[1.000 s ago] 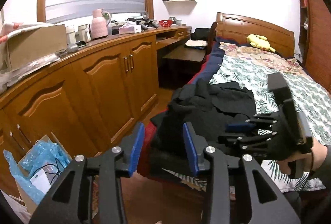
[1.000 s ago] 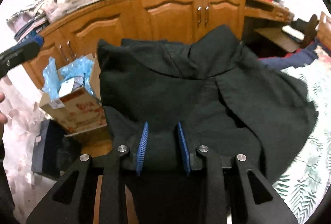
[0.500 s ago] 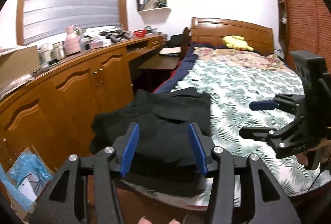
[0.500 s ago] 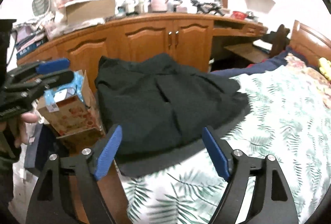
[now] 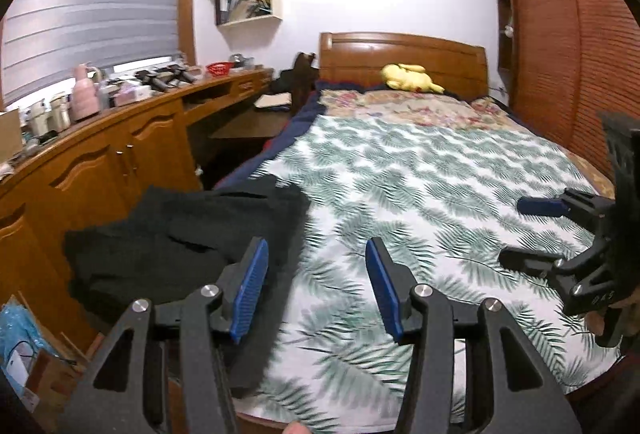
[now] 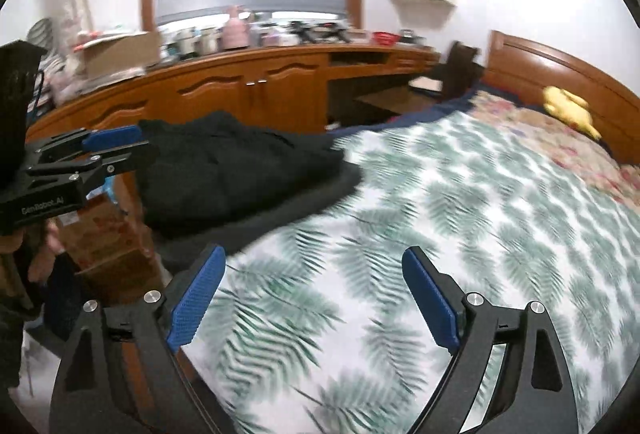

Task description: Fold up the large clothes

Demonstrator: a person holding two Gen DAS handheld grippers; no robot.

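A black garment (image 5: 188,238) lies folded in a heap on the near left corner of the bed (image 5: 420,185), partly over the edge; it also shows in the right wrist view (image 6: 240,169). My left gripper (image 5: 316,290) is open and empty, held above the bed's foot just right of the garment. My right gripper (image 6: 312,298) is open wide and empty over the leaf-print cover. Each gripper shows in the other's view: the right one (image 5: 560,234) and the left one (image 6: 96,149).
A long wooden cabinet (image 5: 100,169) with a cluttered top runs along the left. A cardboard box (image 6: 104,234) with blue plastic sits on the floor by the bed corner. A yellow plush toy (image 5: 412,77) lies by the headboard. A wooden wardrobe (image 5: 560,53) stands right.
My right gripper let go of the black garment and opened wide. Both grippers drew back and swung right, away from the garment, which now rests on the bed corner.
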